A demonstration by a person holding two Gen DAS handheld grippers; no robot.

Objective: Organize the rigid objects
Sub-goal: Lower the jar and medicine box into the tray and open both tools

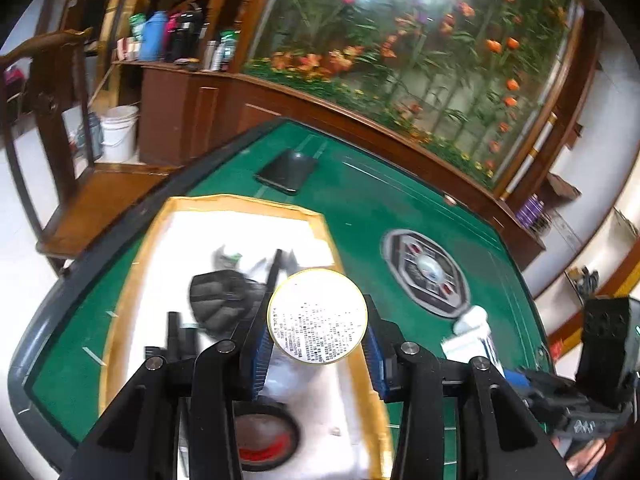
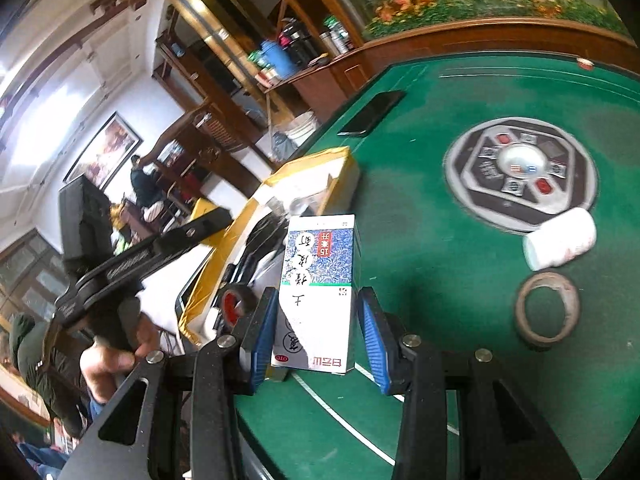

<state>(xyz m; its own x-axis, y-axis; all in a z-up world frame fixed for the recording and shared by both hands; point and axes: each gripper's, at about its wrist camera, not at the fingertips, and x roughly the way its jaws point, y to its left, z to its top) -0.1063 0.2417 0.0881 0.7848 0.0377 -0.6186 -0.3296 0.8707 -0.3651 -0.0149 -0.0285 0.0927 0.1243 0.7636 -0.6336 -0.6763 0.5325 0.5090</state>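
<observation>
My left gripper (image 1: 317, 344) is shut on a round gold-rimmed tin (image 1: 317, 317), with a blue pad on each side of it. The tin hangs over a white box edged in yellow tape (image 1: 240, 208). That box holds black items and a roll with a red core (image 1: 264, 436). My right gripper (image 2: 318, 340) is shut on an upright blue-and-white medicine carton (image 2: 318, 292), held just right of the taped box (image 2: 312, 176) over the green table. In the left wrist view the right gripper (image 1: 496, 362) and its carton (image 1: 468, 346) appear at the right.
A white bottle (image 2: 560, 238) lies on the green felt (image 2: 400, 200) beside a tape roll (image 2: 546, 306). A round control panel (image 2: 520, 172) sits mid-table and a black phone (image 2: 372, 112) near the far edge. A person's hand (image 2: 108, 360) holds the left tool.
</observation>
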